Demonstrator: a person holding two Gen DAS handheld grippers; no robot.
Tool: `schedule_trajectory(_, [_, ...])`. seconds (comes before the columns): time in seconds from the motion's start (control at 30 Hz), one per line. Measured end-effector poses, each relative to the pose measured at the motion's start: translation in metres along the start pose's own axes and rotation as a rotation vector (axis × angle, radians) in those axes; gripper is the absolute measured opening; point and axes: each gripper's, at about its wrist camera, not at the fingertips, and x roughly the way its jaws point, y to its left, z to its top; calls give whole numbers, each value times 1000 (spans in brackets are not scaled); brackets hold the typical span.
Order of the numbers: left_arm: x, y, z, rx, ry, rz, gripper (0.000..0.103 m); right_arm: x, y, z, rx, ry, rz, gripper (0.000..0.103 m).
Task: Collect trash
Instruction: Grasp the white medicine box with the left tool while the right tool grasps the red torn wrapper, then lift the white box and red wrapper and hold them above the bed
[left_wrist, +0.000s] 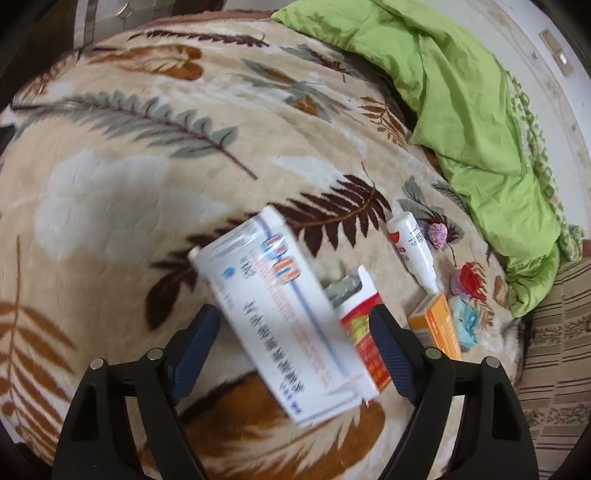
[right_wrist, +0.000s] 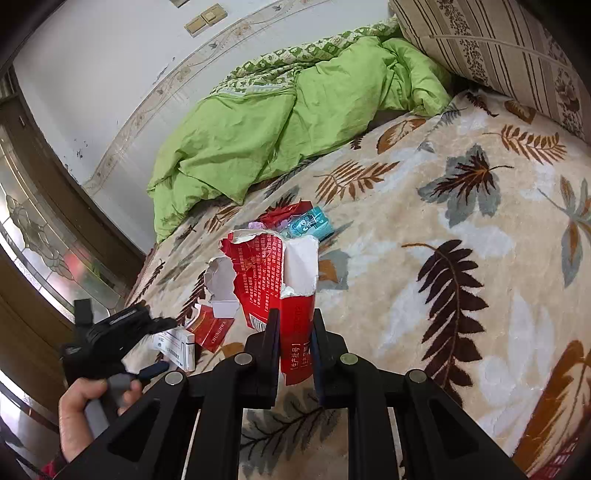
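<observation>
- Two grippers work over a leaf-print blanket (left_wrist: 129, 155).
- Right gripper (right_wrist: 294, 334) is clamped on a torn red carton (right_wrist: 273, 269).
- Left gripper (left_wrist: 295, 325) stands apart around a white box (left_wrist: 280, 295), pads clear.

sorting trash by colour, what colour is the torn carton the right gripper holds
Red, white inside the torn carton; clearest in the right wrist view.

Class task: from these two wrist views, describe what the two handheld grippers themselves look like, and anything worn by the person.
Each gripper, left gripper and right gripper, has a black plastic frame with triangular cut-outs, round silver pivot bolts and two dark blue ribbed fingers. In the right wrist view the left one has a grey handle in the hand. A scrap of red sleeve shows. No cables visible.
</observation>
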Motion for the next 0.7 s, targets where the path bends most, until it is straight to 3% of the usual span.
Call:
schedule_trajectory(0.1, [5,-10,-2,113,3,38,80,0,0,0,-5,0,5,15])
schedule_trajectory(0.13, [3,-12,-6,158,-13,57,71,0,1,0,-8,1,6,15])
schedule_trajectory(0.17, [2,-12,-10,186,-19,53,70,0,1,0,-9,1,7,15])
schedule_trajectory(0.43, [-24,2,-33,324,-37,-77,62,-1,6,-3,-20,6,14,15])
schedule_trajectory(0.7, [-92,-4,-82,539,-189,-123,62,-14,18,-10,-71,-15,15,15])
